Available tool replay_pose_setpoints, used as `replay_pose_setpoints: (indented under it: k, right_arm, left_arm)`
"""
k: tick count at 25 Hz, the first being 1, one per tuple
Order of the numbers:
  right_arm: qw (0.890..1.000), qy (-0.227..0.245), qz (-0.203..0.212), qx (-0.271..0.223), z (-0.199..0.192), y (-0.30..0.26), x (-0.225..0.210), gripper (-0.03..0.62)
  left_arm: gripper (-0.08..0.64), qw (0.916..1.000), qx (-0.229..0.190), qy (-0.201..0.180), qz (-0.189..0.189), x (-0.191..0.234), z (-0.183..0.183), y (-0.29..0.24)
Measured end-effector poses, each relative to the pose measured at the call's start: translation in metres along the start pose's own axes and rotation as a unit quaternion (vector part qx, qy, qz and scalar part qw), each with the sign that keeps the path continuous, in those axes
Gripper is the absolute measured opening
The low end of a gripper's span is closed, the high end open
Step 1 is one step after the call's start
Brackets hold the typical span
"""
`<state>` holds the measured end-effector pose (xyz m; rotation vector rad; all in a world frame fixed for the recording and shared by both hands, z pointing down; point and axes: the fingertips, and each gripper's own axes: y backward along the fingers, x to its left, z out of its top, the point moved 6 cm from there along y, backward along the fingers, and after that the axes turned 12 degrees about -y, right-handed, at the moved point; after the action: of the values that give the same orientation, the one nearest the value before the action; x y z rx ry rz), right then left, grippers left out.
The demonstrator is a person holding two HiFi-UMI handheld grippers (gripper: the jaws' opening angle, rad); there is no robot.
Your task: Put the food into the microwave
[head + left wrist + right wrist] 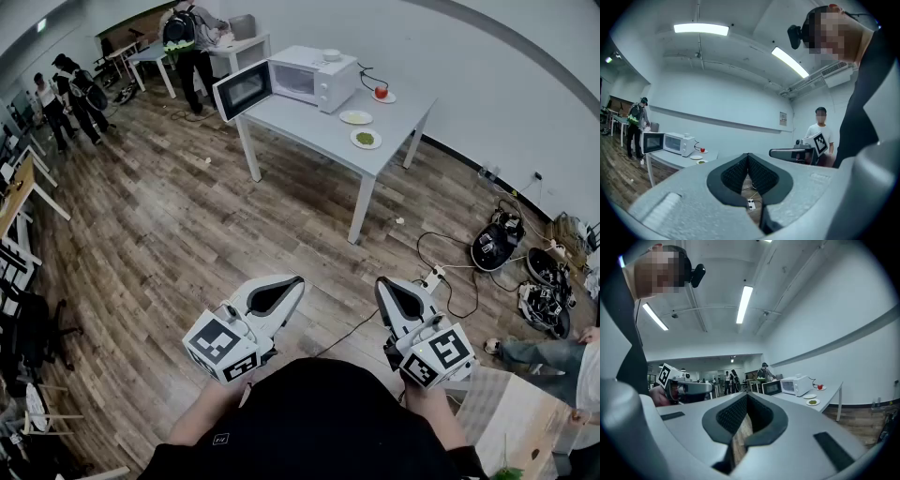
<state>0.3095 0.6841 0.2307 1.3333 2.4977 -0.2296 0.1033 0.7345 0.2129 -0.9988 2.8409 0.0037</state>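
The left claw [296, 281] is sitting clenched, its pads meeting at the tips with nothing between them; only wooden floor is showing through the small gap behind the tips. The right claw [382, 282] is clenched the same way and is also gripping nothing. Both are pointing level, well apart from the white desk [309, 122] across the room.

The food is lying on that desk beside the microwave [314, 75], whose door [242, 89] is hanging open: a plate of green food [365, 139] near the front edge, a pale plate [355, 117] just behind it, and a red round thing [381, 92] nearer the wall. They are showing too small to identify. The person's dark top is cutting off the hands in the head view.
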Motion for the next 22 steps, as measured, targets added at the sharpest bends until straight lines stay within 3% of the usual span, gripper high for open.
replay_pose_setpoints:
  k: [5,10,14,22]
  right_arm:
    - [1.000,0.006,-0.015,0.006,-0.009,-0.004,0.008,0.011]
    - [0.997,0.032,-0.077,-0.002,-0.005,0.000,0.002,0.011]
    - [0.993,0.024,-0.115,-0.015,-0.010,0.006,0.001,0.011]
    - [0.993,-0.007,-0.120,0.010,-0.036,-0.009,0.004,0.011]
  left_arm:
    - [0.008,1.0000,0.004,0.003,0.001,0.005,-0.007,0.016]
    - [0.008,0.9999,0.012,0.005,-0.001,0.018,-0.012,0.038]
    - [0.008,0.9997,0.023,0.004,-0.013,0.028,-0.026,0.052]
    - [0.008,0.9986,0.037,0.026,-0.027,0.047,-0.048,0.044]
